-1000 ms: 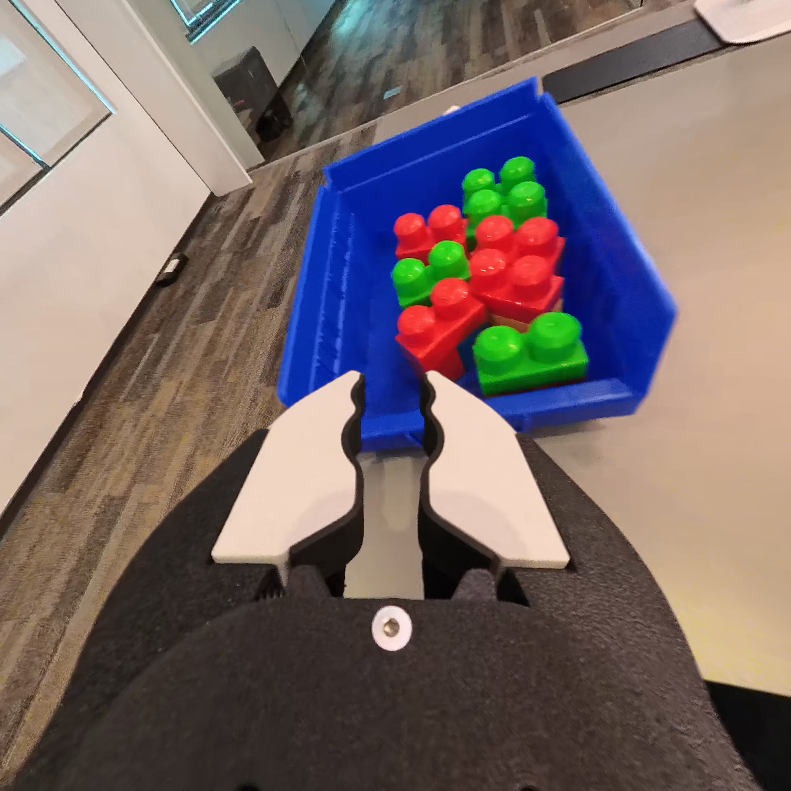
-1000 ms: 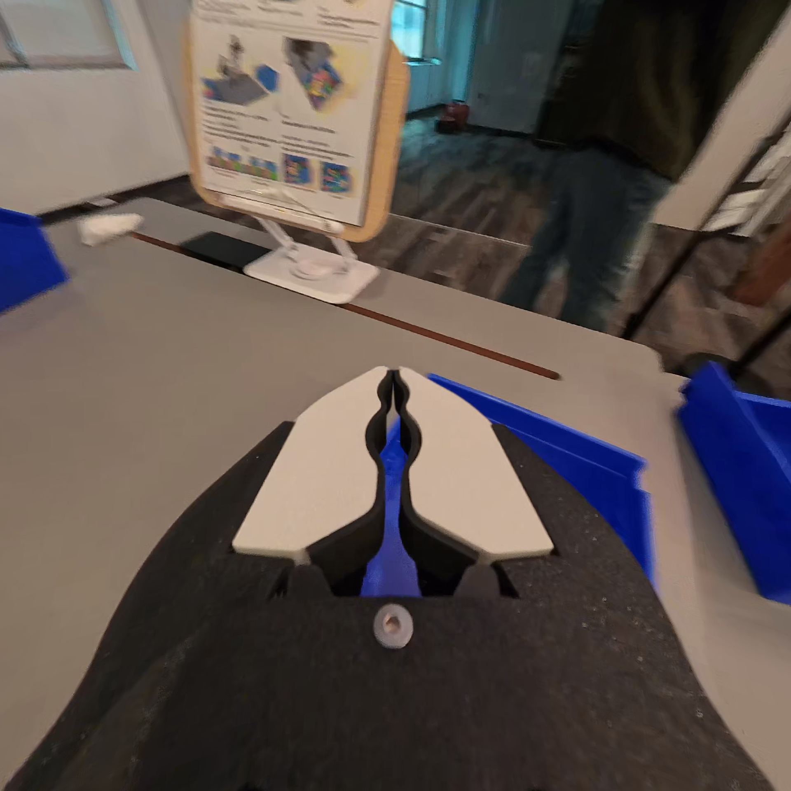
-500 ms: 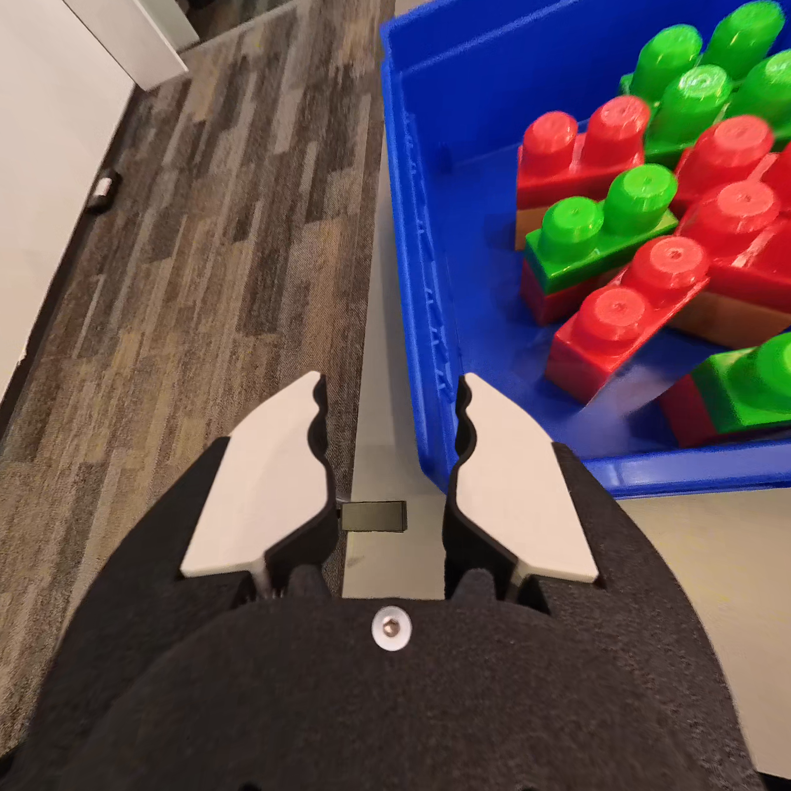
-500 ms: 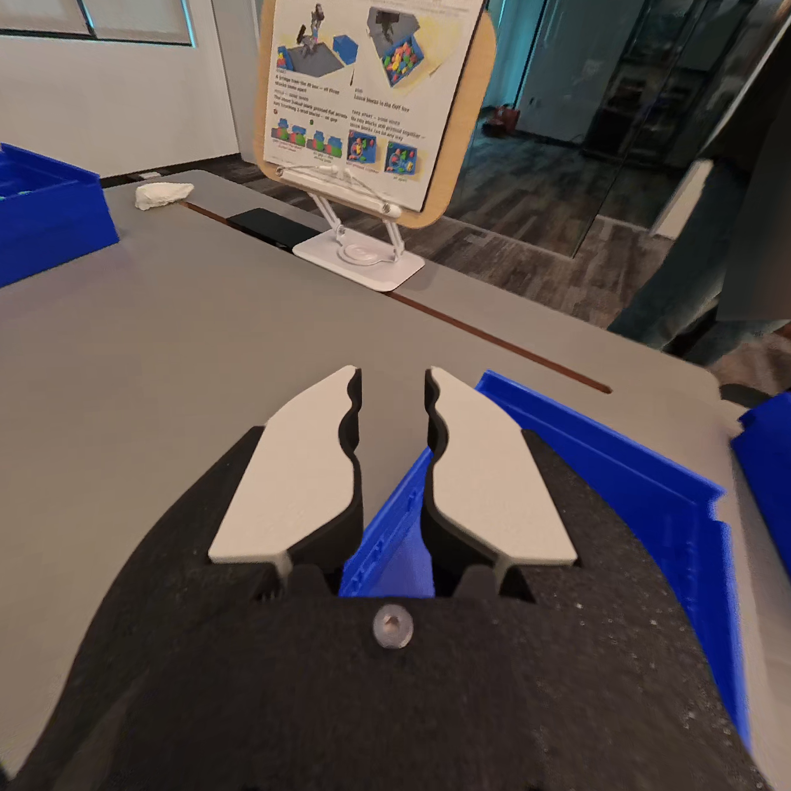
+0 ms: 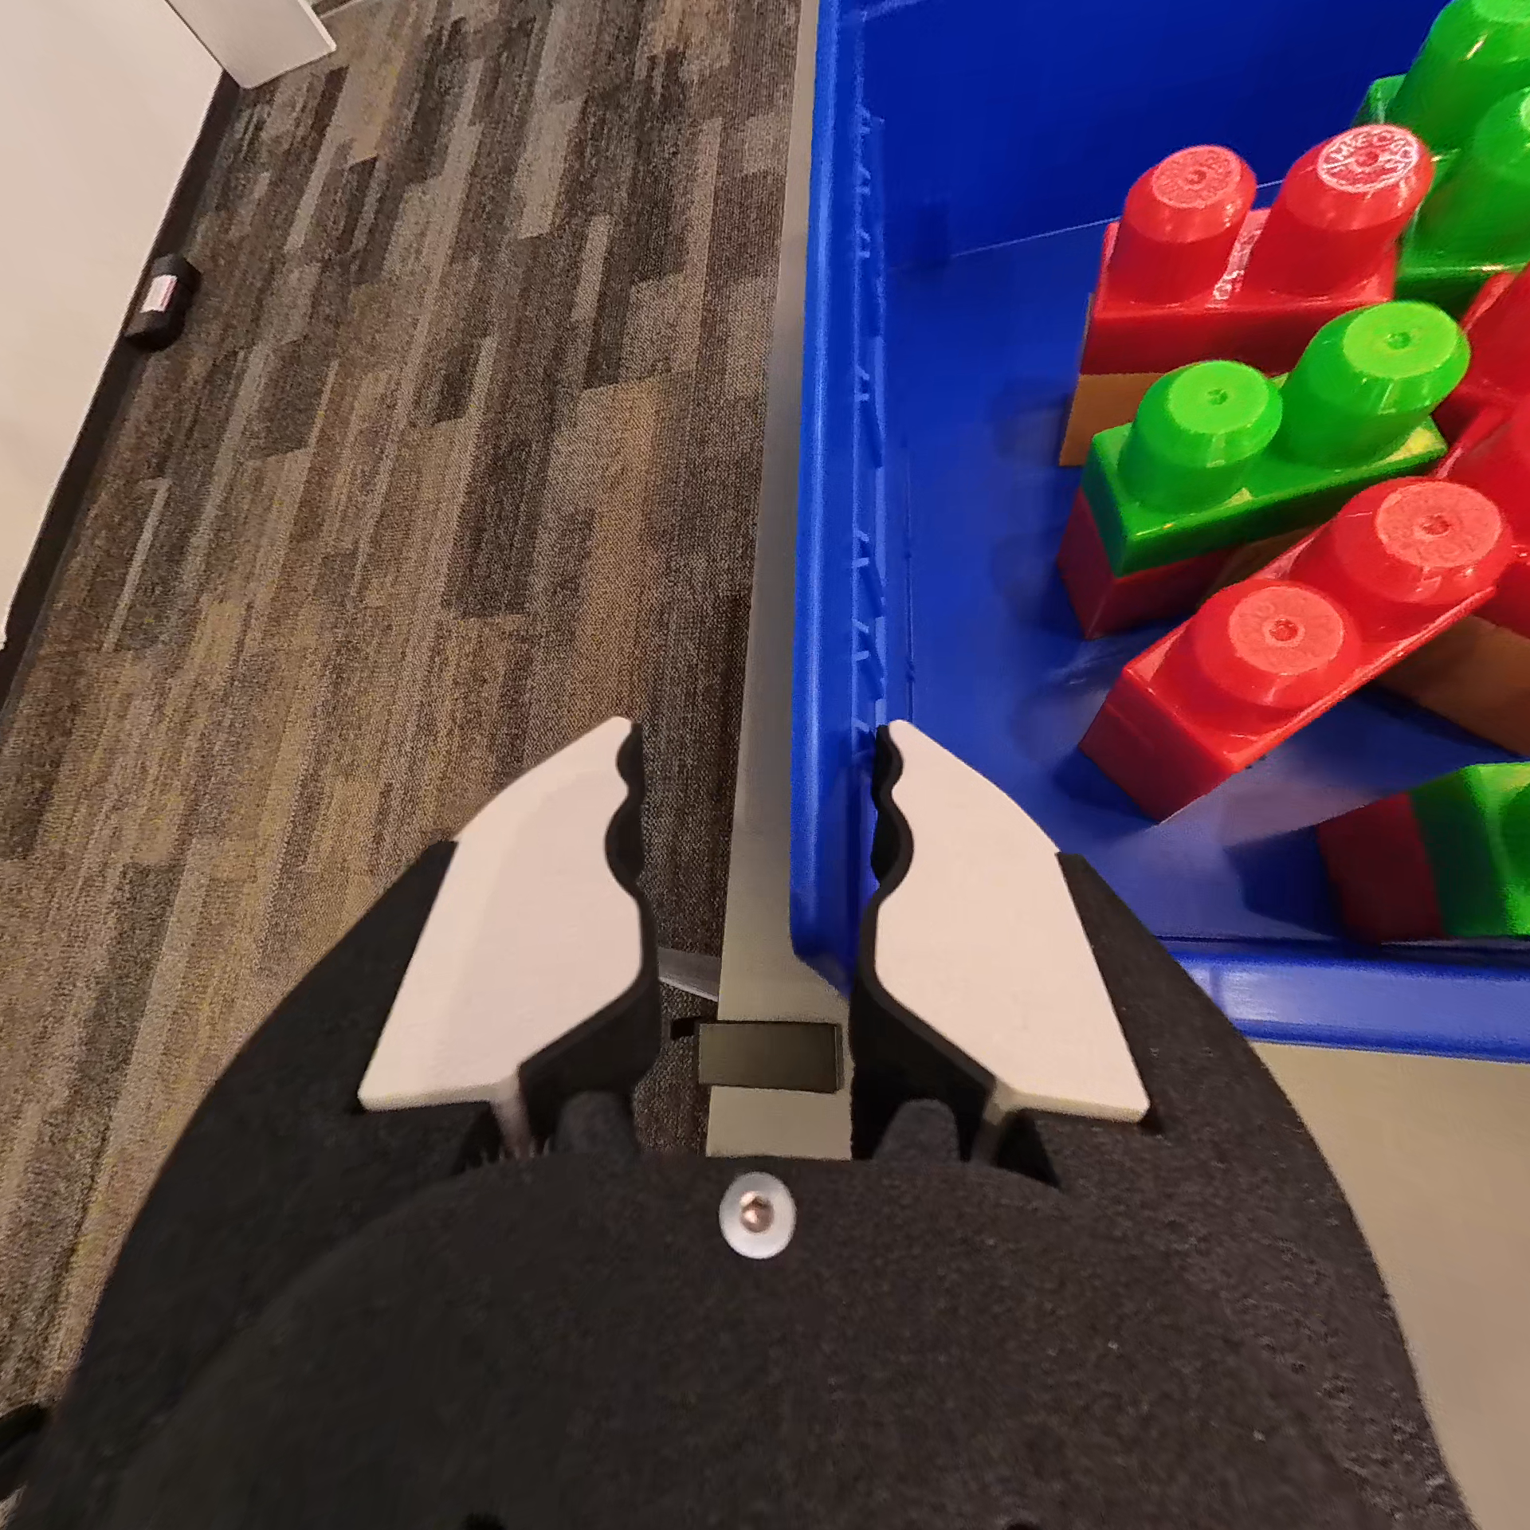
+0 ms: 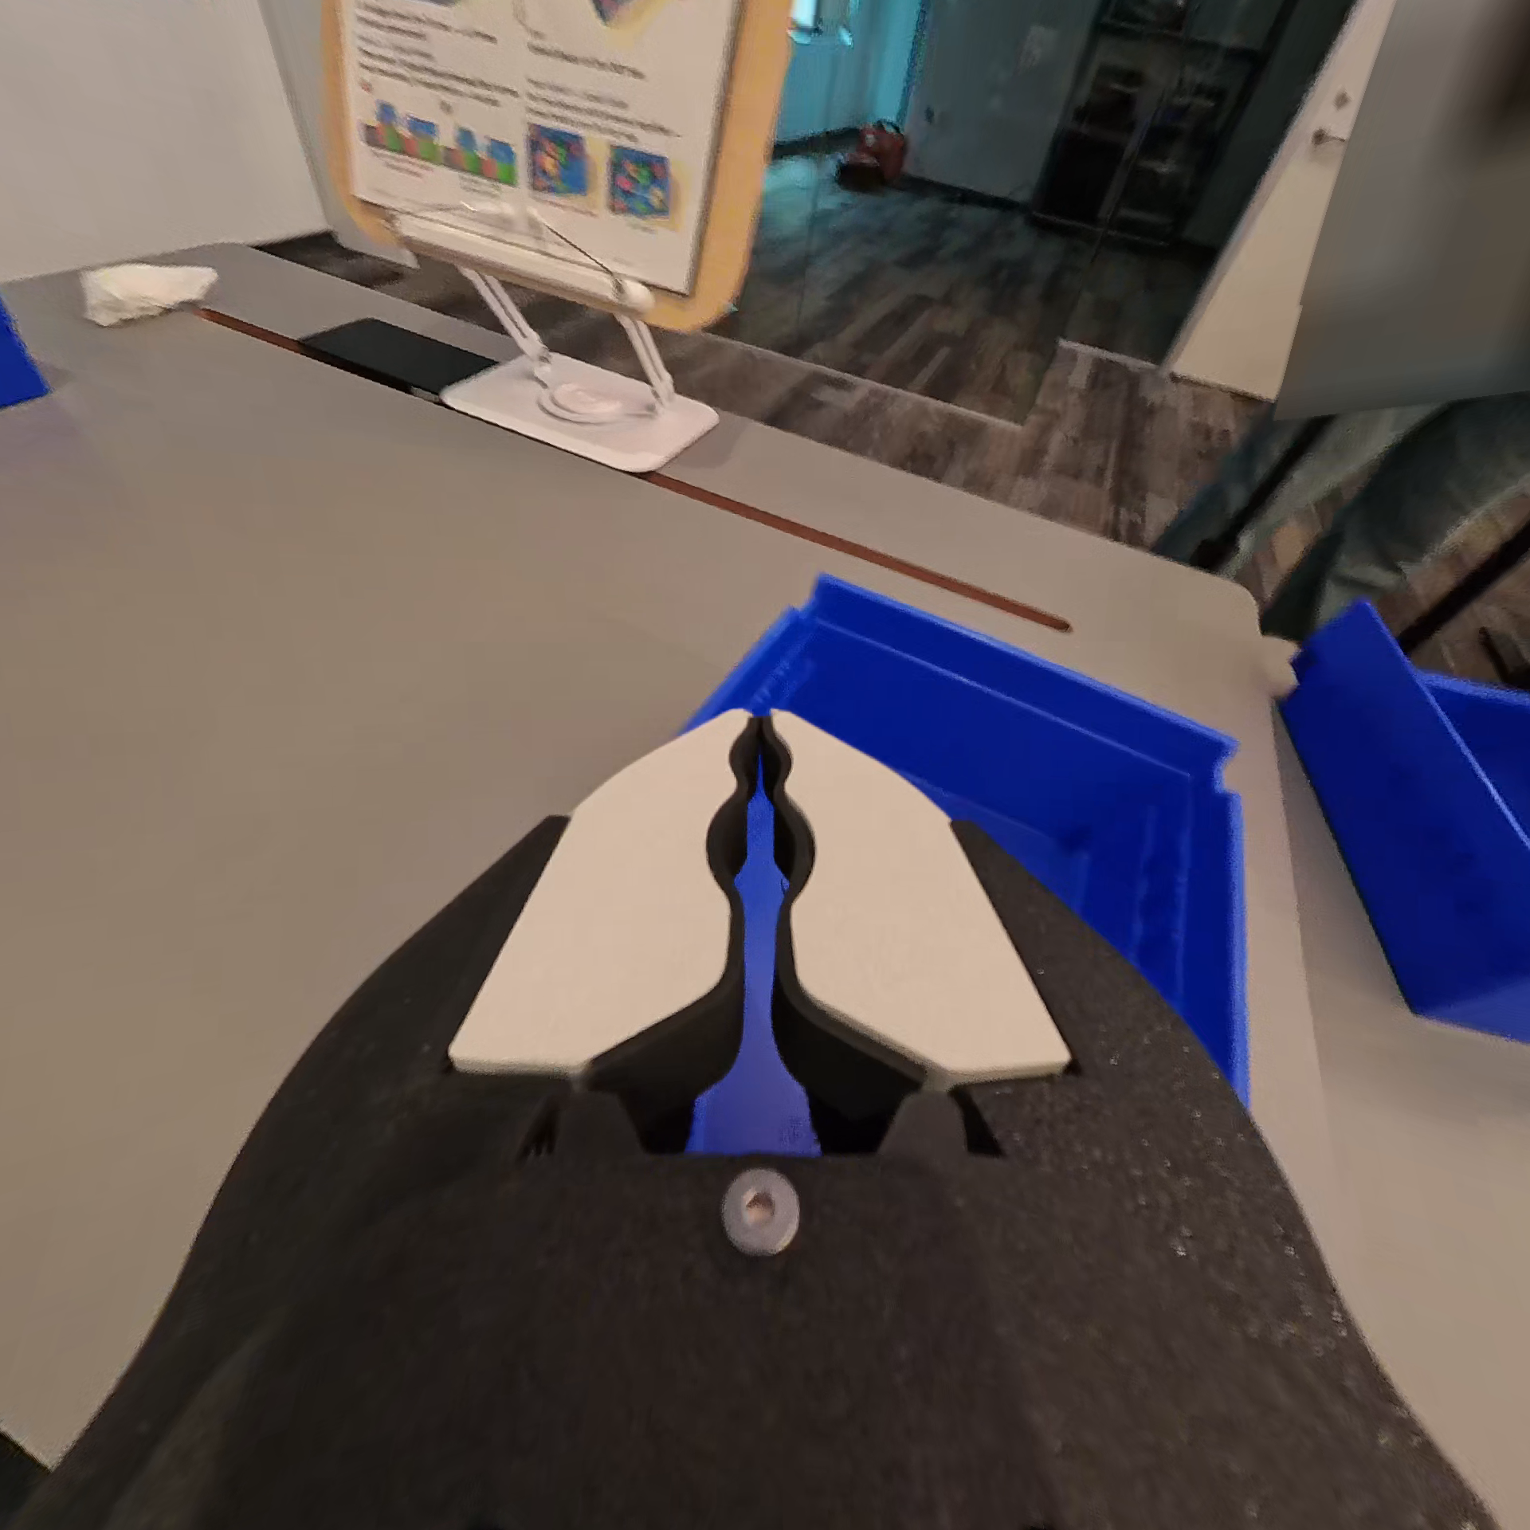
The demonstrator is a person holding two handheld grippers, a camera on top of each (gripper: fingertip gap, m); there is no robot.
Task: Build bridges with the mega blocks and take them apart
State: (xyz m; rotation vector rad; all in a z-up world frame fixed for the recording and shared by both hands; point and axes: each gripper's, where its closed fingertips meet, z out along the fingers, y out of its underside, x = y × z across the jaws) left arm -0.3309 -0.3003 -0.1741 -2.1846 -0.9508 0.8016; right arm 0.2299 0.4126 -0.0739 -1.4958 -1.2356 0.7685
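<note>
Blurred print on the instruction sheet [image 6: 530, 124]; red block [image 5: 1370, 170] stud embossed.

Red and green mega blocks [image 5: 1291, 654]: glossy moulded plastic, smooth, highlights on studs.
Blue bin [image 5: 836, 513]: hard plastic, semi-gloss, ribbed inner wall.
Second blue bin [image 6: 1035, 745]: same plastic, smooth.
Left gripper [image 5: 753, 733]: matt pale fingers [image 5: 985, 927] with black rubbery wavy inner pads, coarse black foam-like body, bright metal screw.
Right gripper [image 6: 762, 724]: same finishes.
Table [image 6: 331, 579]: smooth matt grey.
Floor [image 5: 372, 414]: rough woven carpet tiles.
Instruction board [image 6: 546, 149]: wood-look rim, glossy printed sheet.
White stand [image 6: 579, 406]: smooth, satin.
</note>
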